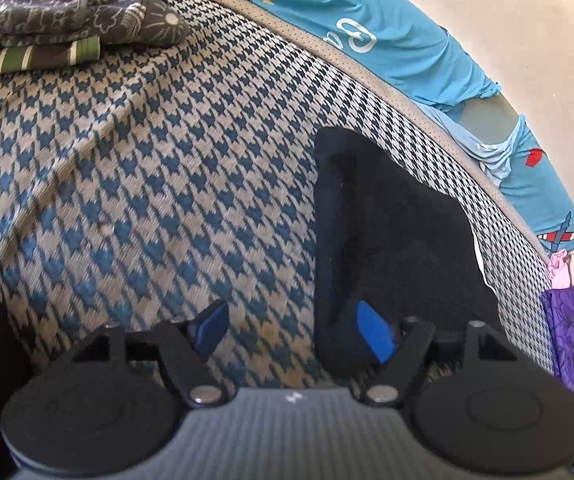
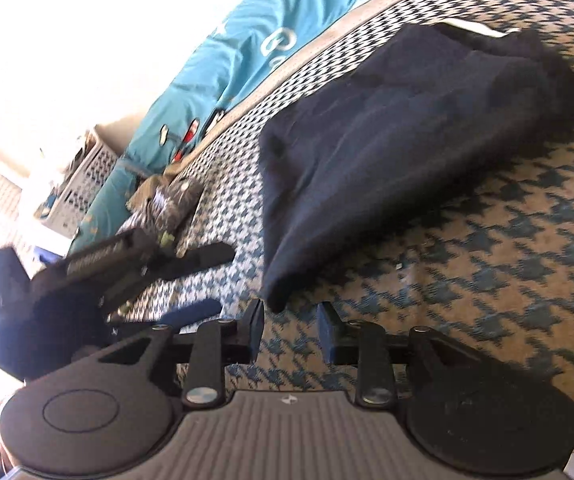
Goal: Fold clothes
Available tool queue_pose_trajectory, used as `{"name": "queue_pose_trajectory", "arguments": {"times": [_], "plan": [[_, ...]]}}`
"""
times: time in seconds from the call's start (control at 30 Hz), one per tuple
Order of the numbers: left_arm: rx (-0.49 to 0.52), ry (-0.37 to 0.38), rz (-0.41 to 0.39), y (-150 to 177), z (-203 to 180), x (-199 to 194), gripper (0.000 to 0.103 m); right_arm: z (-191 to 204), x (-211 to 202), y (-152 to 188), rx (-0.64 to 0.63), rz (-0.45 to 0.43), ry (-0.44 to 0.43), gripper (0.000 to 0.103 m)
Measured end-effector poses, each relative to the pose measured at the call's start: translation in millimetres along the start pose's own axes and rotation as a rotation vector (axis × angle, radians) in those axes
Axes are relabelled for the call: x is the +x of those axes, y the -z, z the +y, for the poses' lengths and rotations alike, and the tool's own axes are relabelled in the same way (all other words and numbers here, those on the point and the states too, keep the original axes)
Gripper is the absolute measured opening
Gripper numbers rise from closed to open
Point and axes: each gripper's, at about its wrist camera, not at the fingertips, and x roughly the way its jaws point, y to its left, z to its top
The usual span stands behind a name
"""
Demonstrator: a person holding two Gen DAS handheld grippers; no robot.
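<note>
So my left tongs are wide open with nothing in them, right tongs open a bit, also empty. The folded dark navy cloth garment lies on the blue-and-beige houndstooth bed cover, just ahead of both.

Both wrist views close over dark garment

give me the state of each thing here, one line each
dark garment: folded, lying flat on the houndstooth cover, not held
folded stack: done, piled at the far end of the cover
blue sheet: rumpled along the cover's edge
basket: beyond the bed, contents unclear
left gripper: jaws open, empty
right gripper: jaws open, empty, just short of the garment's corner
</note>
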Motion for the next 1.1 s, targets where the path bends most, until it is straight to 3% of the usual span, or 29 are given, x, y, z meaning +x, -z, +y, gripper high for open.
{"name": "queue_pose_trajectory", "arguments": {"times": [0.2,0.33,0.57,1.1], "plan": [[0.037,-0.006,0.036,13,-6,-3,0.077,-10,-13,-5,0.064,-0.038,0.014,0.029],[0.064,-0.022,0.048,21,-10,-4,0.086,-12,-17,-8,0.1,-0.054,0.019,0.03],[0.117,-0.036,0.054,33,-21,-10,0.098,-9,-20,-8,0.072,-0.061,0.039,0.036],[0.249,-0.07,0.057,59,-45,-15,0.103,-6,-29,-5,0.013,-0.104,0.086,0.045]]}}
